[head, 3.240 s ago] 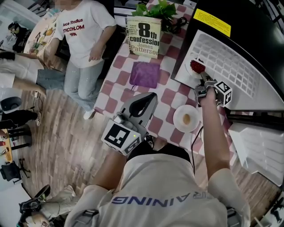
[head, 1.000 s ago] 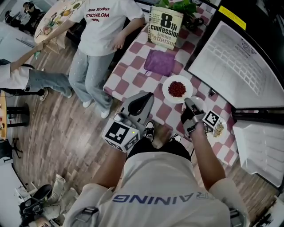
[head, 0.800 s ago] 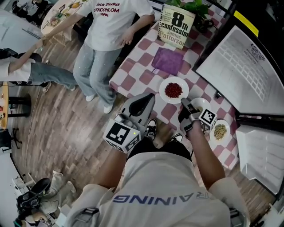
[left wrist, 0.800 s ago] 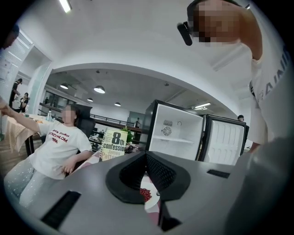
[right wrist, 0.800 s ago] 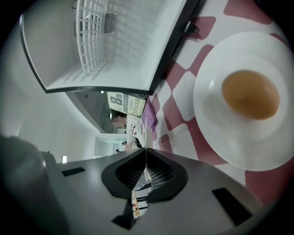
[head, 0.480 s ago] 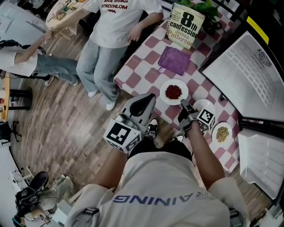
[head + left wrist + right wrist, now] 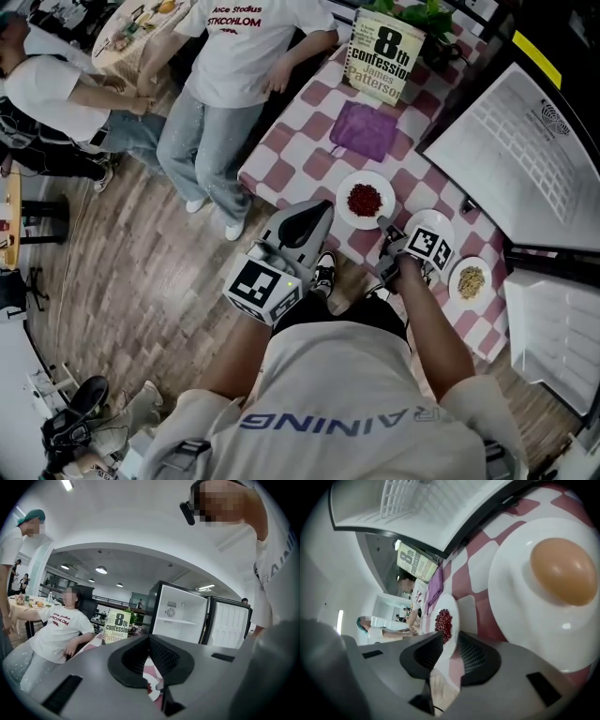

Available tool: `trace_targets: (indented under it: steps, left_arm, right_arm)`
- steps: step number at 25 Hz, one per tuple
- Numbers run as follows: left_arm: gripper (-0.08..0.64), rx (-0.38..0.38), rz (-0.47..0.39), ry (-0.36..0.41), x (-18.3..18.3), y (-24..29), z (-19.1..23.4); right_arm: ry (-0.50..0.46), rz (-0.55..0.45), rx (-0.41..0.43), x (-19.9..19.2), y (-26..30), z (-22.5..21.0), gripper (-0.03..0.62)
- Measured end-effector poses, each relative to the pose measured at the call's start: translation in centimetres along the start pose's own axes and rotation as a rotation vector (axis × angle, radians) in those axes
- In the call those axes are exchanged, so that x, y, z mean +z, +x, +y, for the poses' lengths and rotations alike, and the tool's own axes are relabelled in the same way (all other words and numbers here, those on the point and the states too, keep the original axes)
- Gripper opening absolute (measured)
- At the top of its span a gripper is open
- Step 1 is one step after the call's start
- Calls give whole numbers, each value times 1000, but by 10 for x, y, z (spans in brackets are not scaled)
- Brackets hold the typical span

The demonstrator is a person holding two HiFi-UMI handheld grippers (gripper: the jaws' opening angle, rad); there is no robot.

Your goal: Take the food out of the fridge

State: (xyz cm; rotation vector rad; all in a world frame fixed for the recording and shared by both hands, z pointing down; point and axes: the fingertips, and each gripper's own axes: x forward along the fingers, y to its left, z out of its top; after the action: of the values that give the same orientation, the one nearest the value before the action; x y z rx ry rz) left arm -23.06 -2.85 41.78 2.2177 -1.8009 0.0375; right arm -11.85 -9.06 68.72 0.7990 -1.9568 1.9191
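A white plate of red food sits on the checkered table, in front of the open fridge. My right gripper is at the plate's near right rim. In the right gripper view its jaws are opening, with the rim of the red food plate still between them and gaps at the pads. A plate with a round bun lies right beside it. My left gripper hangs shut and empty at the table's near edge, with its tips together.
A third plate with pale food sits at the right, near the fridge door. A purple cloth and an upright book are farther back. A person in a white shirt stands at the table's left side.
My right gripper carried the red food plate from the fridge shelf down onto the table, and its jaws have come apart. The left gripper has barely moved.
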Motion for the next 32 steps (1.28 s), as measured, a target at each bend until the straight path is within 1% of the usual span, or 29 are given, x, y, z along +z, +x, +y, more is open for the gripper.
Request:
trace_targets:
  steps: [1, 5, 7, 10, 13, 15, 16, 18, 20, 22, 26, 29, 32]
  left_arm:
    - [7, -4, 1, 2, 0, 1, 0]
    - [6, -18, 3, 11, 2, 4, 0]
    - [8, -28, 3, 15, 4, 6, 0]
    - [7, -57, -1, 24, 8, 13, -5]
    - [8, -99, -10, 37, 15, 22, -14]
    - [8, -128, -16, 46, 20, 29, -22]
    - [6, -143, -19, 49, 22, 32, -26]
    - [8, -180, -23, 58, 27, 41, -35]
    - [7, -225, -27, 69, 32, 52, -46]
    - [6, -268, -31, 82, 36, 62, -61]
    - [6, -365, -49, 111, 47, 82, -95]
    - [7, -436, -63, 131, 55, 94, -122]
    - [6, -487, -79, 146, 65, 102, -146]
  right_arm:
    - [-41, 15, -19, -2, 1, -1, 112]
    - [-211, 61, -116, -10, 1, -4, 149]
    - [-278, 84, -147, -14, -2, -2, 155]
    - [-327, 91, -168, -15, -12, 1, 161]
    - [-334, 50, -156, -5, -30, 9, 160]
    - [-349, -7, -144, 7, -46, 18, 152]
    - [-363, -43, -142, 15, -56, 22, 130]
    - [-397, -129, -147, 32, -77, 33, 55]
    - [-432, -219, -146, 48, -100, 45, 34]
    - [-477, -298, -129, 61, -125, 60, 27]
    - [-597, -470, -101, 82, -180, 92, 21]
    - [-667, -611, -114, 97, -229, 110, 21]
    - [-702, -733, -126, 109, -279, 125, 21]
